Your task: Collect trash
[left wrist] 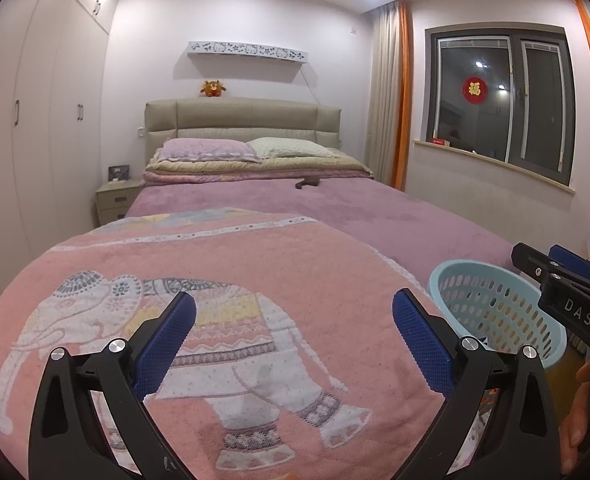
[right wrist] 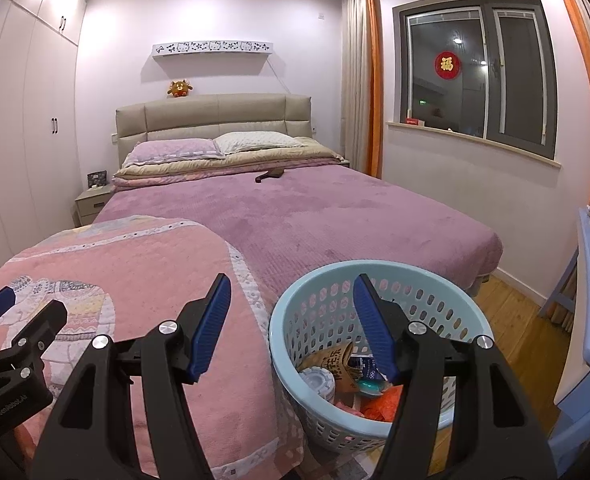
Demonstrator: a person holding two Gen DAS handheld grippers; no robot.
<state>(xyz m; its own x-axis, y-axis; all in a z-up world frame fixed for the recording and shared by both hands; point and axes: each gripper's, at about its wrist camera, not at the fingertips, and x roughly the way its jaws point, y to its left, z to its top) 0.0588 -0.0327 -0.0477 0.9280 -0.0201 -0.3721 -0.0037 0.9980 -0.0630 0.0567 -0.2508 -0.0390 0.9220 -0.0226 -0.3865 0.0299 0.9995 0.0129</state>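
Note:
A light blue perforated basket (right wrist: 379, 280) stands on the floor at the bed's foot. It holds several pieces of trash (right wrist: 347, 368): a brown wrapper, a white round lid, orange and teal packets. It also shows in the left wrist view (left wrist: 495, 304). My right gripper (right wrist: 293, 292) is open and empty, above the basket's left rim. My left gripper (left wrist: 295, 308) is open and empty over the pink elephant blanket (left wrist: 215, 300). The right gripper also shows at the right edge of the left wrist view (left wrist: 551, 268).
The bed (right wrist: 315, 216) has a purple cover, with a dark brown object (right wrist: 269, 175) lying near the pillows. Wardrobes (right wrist: 23, 120) line the left wall. A nightstand (right wrist: 91, 200) stands beside the bed. A blue chair (right wrist: 583, 280) and a wooden floor (right wrist: 515, 312) are at the right.

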